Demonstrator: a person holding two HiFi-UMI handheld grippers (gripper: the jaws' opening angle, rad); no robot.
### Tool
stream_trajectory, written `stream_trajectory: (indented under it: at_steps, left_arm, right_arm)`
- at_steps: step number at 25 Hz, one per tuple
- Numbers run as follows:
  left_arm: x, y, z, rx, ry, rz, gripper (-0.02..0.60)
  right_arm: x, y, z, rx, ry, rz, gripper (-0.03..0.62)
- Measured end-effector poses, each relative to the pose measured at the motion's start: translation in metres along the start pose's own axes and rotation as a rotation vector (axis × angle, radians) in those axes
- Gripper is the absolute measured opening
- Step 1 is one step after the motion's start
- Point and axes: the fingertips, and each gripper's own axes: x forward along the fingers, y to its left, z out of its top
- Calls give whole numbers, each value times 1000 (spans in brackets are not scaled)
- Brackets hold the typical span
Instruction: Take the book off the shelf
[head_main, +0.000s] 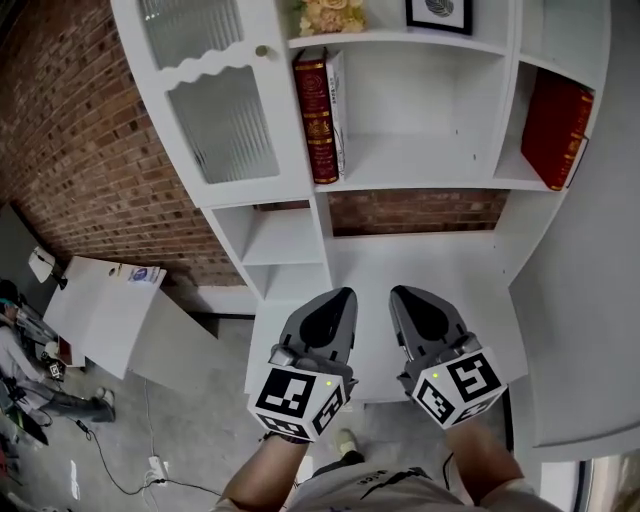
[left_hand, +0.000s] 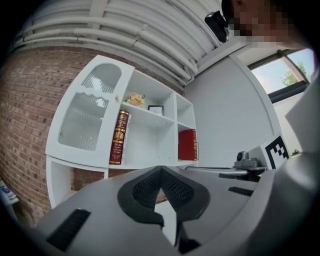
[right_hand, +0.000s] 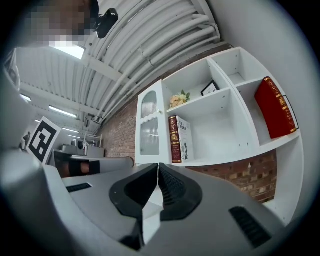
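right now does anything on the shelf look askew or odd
Nothing stands out: the dark red book and white book stand upright in the middle compartment, the red book in the right one.

Pic frame (head_main: 438, 14) & flowers (head_main: 330, 15) half off top edge

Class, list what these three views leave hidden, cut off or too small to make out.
- Head view: framed picture, cut off by the top edge.
- All views: spine lettering of the dark red book, too small to read.
- Head view: whatever stands behind the cabinet door, blurred by its ribbed glass.
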Motion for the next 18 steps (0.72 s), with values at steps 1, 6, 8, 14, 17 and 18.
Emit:
stream_trajectory:
  at_steps: [1,6,8,14,17,18]
  left_arm:
    - [5,8,1,3,-1,-6,11]
    - [21,43,2,23,-4,-40,11]
    - [27,55,5,22,-9,-50,11]
    - [50,80,18,23,-32,-52,11]
    - [65,93,25,29,-44,-36,11]
    - [70,96,29,31,-47,-27,11]
  right_arm:
    - [10,-2,1,-2,-4,-10,18]
    - [57,-14,10,-23,-39,-64,18]
    - [72,-20,16,-34,-54,-86,18]
    - [115,-46,27,-66,-79,-123,20]
    - [140,-59,29,-61,-85,-122,20]
    - [147,-64,28,-60,-85,-118,20]
